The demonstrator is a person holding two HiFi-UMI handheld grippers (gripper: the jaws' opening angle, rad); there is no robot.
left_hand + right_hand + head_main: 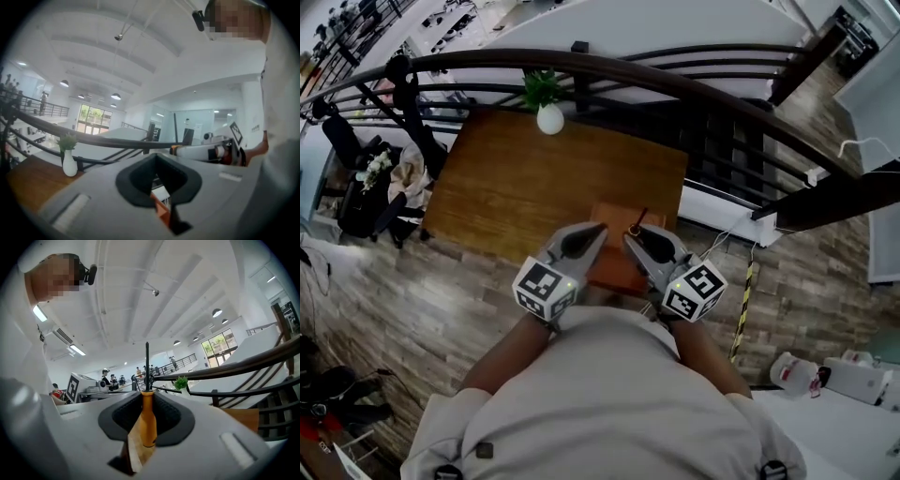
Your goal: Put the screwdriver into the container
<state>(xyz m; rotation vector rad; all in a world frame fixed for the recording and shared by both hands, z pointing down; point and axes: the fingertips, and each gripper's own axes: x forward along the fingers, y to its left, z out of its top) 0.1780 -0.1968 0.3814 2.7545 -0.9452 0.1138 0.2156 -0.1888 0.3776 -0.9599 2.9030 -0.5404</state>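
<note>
The right gripper [147,414] is closed on the orange-handled screwdriver with a black shaft [148,423] — the pads clamp the handle and the shaft points upward. The left gripper [159,180] is empty, with its jaws only slightly apart. Both grippers are held close together over the reddish-brown wooden container [612,217], which rests at the near edge of the brown wooden bench [525,178].

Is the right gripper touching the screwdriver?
Touching. The right gripper view shows the right gripper with jaws clamping the screwdriver by its orange handle.
</note>
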